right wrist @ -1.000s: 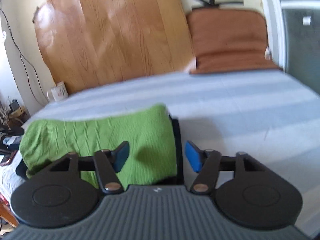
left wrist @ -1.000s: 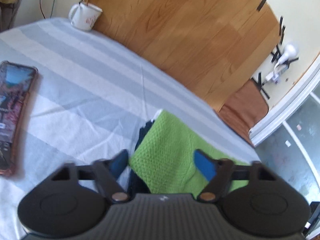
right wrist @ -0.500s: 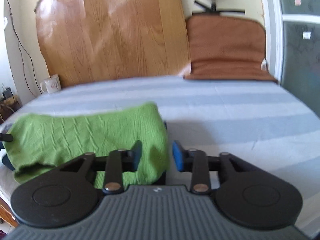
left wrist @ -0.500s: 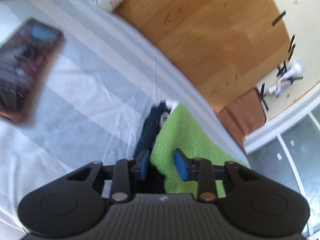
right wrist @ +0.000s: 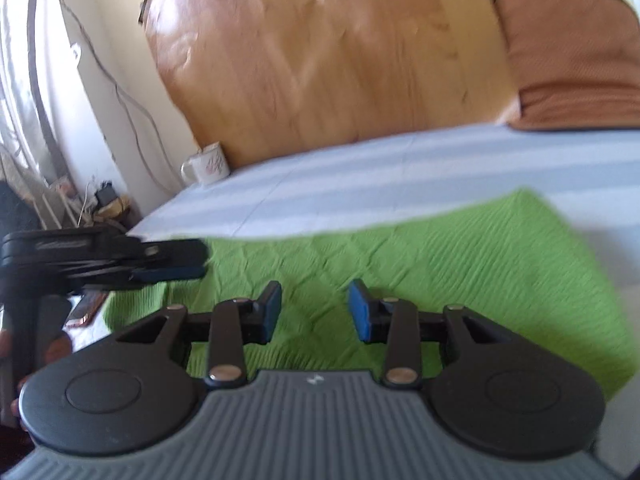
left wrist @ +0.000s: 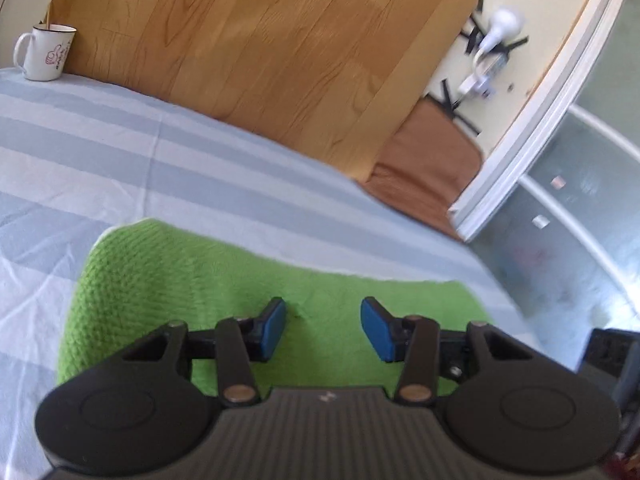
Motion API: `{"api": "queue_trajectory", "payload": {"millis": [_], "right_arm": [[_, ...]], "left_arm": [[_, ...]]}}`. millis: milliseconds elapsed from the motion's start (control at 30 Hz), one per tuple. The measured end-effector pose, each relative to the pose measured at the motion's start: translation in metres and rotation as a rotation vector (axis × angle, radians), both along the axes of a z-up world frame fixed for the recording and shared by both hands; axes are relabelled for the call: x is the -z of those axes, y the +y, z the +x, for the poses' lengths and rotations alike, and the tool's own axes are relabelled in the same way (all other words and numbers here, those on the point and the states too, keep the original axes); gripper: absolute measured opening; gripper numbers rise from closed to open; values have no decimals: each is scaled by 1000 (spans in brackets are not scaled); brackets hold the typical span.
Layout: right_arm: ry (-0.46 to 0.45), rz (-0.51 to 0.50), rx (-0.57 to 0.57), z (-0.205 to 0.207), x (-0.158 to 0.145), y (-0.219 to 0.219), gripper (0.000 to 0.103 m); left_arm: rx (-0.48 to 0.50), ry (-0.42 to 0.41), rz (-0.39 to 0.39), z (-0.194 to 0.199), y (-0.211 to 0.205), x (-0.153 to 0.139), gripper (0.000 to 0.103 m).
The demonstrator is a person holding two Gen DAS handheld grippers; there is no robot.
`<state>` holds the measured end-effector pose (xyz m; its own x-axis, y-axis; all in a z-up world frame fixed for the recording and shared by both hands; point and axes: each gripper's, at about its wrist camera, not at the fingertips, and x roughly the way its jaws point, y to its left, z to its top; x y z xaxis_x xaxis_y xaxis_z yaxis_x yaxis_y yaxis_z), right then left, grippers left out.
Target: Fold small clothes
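A green knit garment (left wrist: 208, 300) lies spread on the striped bed sheet (left wrist: 120, 160), filling the lower middle of both views; its near edge is hidden behind each tool's body. The left tool (left wrist: 323, 328) hangs over it with the blue pads partly apart and nothing between them. The right tool (right wrist: 314, 312) stands likewise, gripping nothing. In the right wrist view, the left tool (right wrist: 176, 264) shows blurred at the left edge. A white mug (left wrist: 44, 52) stands upper left, by a wooden board (left wrist: 280, 48).
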<state>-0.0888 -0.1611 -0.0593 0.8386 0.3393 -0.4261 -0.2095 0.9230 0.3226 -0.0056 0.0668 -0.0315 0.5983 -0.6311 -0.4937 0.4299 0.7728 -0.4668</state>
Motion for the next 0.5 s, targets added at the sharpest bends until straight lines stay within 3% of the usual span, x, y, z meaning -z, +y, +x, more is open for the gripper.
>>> {"api": "queue_trajectory", "payload": {"millis": [67, 133, 200, 367, 400, 467, 500], "right_arm": [[-22, 6, 1, -2, 3, -2, 40], [-15, 23, 5, -2, 0, -5, 40], [-13, 16, 4, -2, -3, -5, 40], [-31, 73, -36, -16, -15, -14, 42], [-47, 76, -53, -22, -19, -14, 42], [-61, 64, -99, -31, -22, -13, 42], [-52, 62, -123, -33, -21, -12, 42]], "left_arm": [[-20, 22, 6, 12, 8, 16, 15], [-45, 75, -55, 23, 24, 24, 6], [-36, 112, -120, 30, 34, 29, 6], [-29, 73, -61, 19, 28, 23, 6], [-25, 83, -73, 17, 29, 20, 11], [-12, 71, -97, 9, 29, 12, 36], [-11, 43, -93, 3, 27, 7, 42]]}}
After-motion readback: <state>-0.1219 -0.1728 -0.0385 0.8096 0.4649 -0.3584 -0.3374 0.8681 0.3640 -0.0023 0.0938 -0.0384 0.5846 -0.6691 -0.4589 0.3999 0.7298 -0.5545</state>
